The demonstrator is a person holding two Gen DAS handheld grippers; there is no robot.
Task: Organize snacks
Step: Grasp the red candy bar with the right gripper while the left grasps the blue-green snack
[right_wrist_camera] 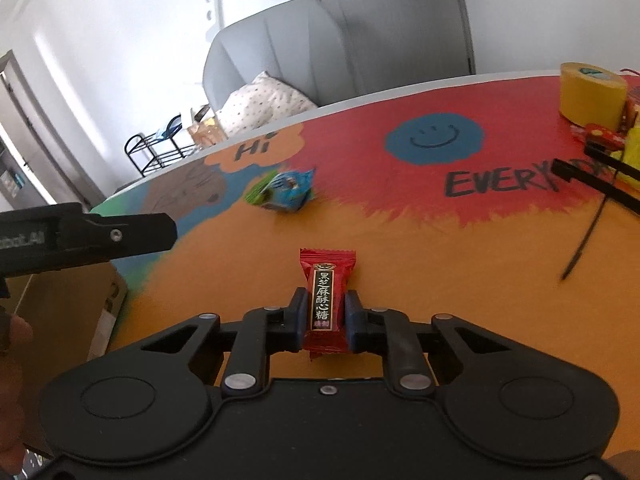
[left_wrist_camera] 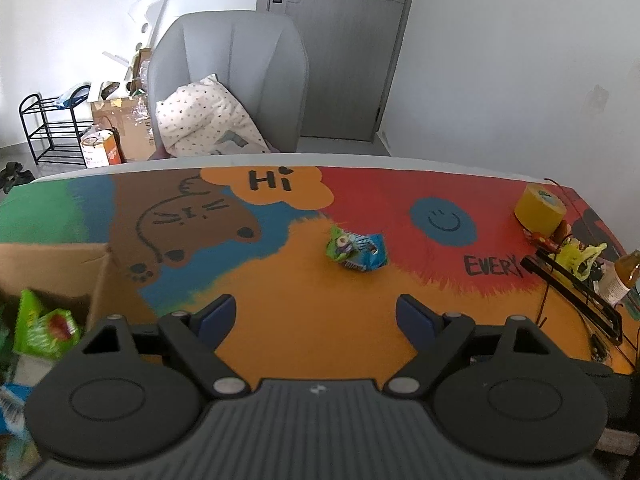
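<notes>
Over the "EVERY"-lettered table [right_wrist_camera: 400,240], right gripper [right_wrist_camera: 323,312] fingers pinch a red candy [right_wrist_camera: 326,280]; left gripper [left_wrist_camera: 315,316] fingers spread.

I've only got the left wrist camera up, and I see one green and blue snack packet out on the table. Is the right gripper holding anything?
Observer: Yes, the right gripper is shut on a red candy, held lengthwise between its fingers.
Operator: Is that candy off the table?
Observer: I cannot tell; the right wrist view shows only the orange tabletop behind it.
Operator: Where is my left gripper from there?
Observer: It enters at the left edge, above the cardboard box.
Operator: And the packet?
Observer: The green and blue packet lies ahead of the candy, slightly left, untouched.
</notes>
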